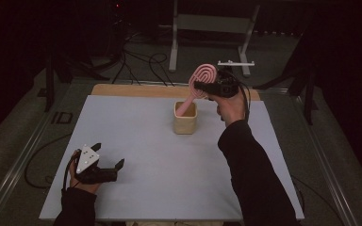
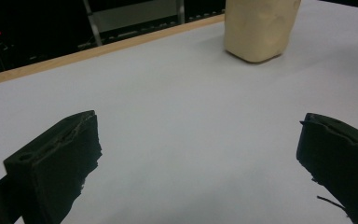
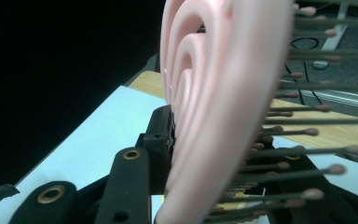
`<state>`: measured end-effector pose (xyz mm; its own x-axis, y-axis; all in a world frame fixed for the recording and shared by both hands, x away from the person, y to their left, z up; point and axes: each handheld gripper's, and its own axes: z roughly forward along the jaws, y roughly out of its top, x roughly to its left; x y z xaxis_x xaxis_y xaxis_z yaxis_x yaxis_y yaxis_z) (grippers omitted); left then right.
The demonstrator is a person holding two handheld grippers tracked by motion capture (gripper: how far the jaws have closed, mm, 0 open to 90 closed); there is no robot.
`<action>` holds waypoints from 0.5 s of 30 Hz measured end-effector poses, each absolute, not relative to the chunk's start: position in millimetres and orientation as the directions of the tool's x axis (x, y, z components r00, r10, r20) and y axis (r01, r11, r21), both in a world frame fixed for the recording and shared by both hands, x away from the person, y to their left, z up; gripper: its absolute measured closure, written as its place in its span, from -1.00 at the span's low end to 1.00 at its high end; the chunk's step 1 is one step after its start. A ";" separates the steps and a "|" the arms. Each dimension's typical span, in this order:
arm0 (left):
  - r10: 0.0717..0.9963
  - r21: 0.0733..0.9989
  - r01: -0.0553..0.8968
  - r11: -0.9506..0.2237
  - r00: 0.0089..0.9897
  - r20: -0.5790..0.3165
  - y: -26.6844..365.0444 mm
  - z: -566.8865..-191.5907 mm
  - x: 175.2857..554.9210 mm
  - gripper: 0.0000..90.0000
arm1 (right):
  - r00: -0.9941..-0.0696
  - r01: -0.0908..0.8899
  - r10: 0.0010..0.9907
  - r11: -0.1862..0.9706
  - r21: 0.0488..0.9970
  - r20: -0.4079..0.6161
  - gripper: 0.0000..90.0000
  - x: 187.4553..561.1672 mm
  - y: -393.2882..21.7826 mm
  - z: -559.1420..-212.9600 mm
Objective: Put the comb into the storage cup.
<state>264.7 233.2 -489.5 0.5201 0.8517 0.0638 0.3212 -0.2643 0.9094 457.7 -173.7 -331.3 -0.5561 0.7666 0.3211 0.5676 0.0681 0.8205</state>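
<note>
Pink plastic hairbrush (image 1: 201,79) with looped oval head and dark bristles, tilted, handle down in beige square cup (image 1: 185,118), right gripper (image 1: 202,87) clenched on it, left gripper (image 1: 107,157) released on white table (image 1: 146,155).

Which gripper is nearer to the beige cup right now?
Right. The right gripper is shut on the pink hairbrush, just above the beige cup that holds its handle. The left gripper rests open near the table's front left corner.
</note>
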 end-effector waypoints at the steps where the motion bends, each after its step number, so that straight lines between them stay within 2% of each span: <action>1: 0.852 0.909 0.321 -0.265 0.520 0.065 233.3 -489.4 264.6 -1.00 | -0.556 0.567 0.768 0.069 0.821 0.319 0.41 457.9 -173.7 -331.4; 15: 0.852 0.910 0.321 -0.264 0.520 0.064 233.2 -489.5 264.6 -1.00 | -0.553 0.574 0.771 0.076 0.816 0.317 0.41 459.2 -171.1 -335.0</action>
